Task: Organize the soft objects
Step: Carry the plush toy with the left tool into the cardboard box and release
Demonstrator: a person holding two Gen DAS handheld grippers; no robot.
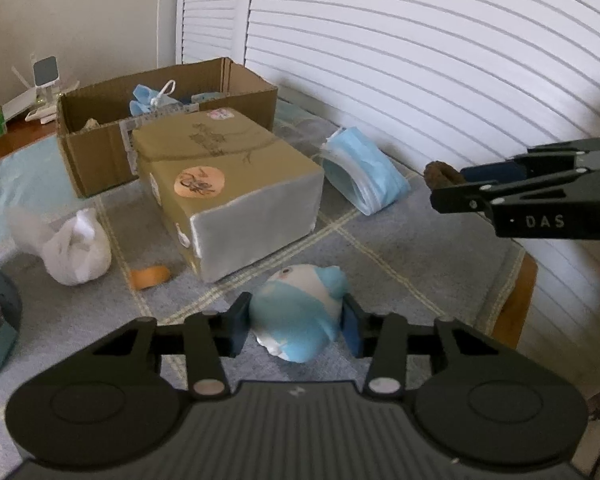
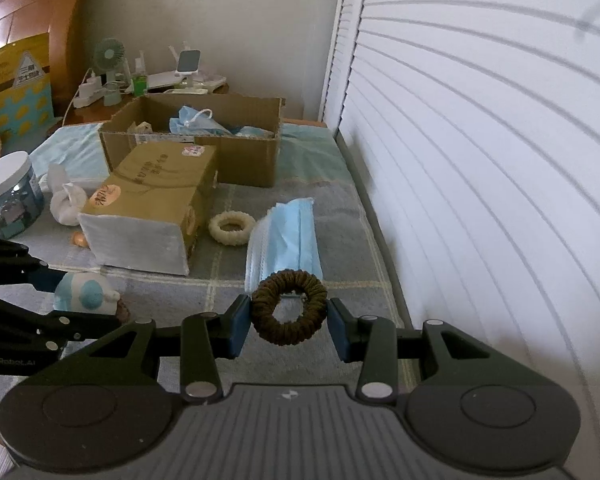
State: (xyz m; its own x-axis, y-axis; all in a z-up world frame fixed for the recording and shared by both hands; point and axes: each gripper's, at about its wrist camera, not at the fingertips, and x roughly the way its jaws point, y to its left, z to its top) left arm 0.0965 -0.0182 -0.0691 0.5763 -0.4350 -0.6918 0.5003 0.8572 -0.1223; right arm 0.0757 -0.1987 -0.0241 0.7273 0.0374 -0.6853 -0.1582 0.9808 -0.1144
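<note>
The left gripper [image 1: 296,322] has its fingers [image 1: 238,326] on both sides of a small soft toy in light blue and white [image 1: 300,312]. The blue pads touch its flanks, so the toy is gripped. It sits low over the grey checked bed cover [image 1: 400,264], at 6 o'clock in the left wrist view.

The right gripper [image 2: 288,320] holds a dark brown fabric hair ring [image 2: 289,306] between its fingers [image 2: 238,328]. The left pad presses on the ring; the right pad is just beside it, and I cannot tell if it touches. The ring hangs above the bed cover, in front of a stack of light blue face masks [image 2: 286,240] at 12 o'clock from it. In the left wrist view this gripper enters from 3 o'clock, with the brown ring at its tip.

A closed tan box with a round orange sticker [image 1: 228,192] lies in the middle of the bed. Behind it, at 12 o'clock, stands an open brown cardboard box [image 1: 112,148] with blue soft things inside. A cream knitted ring [image 2: 232,228] lies between the closed box and the masks. A white knotted cloth bundle [image 1: 78,252] rests at 9 o'clock from the closed box, and a small orange piece [image 1: 150,277] lies near the box's front corner. A round container with a white lid [image 2: 8,196] stands at the far left. White slatted doors [image 2: 480,160] run along the right side of the bed.
</note>
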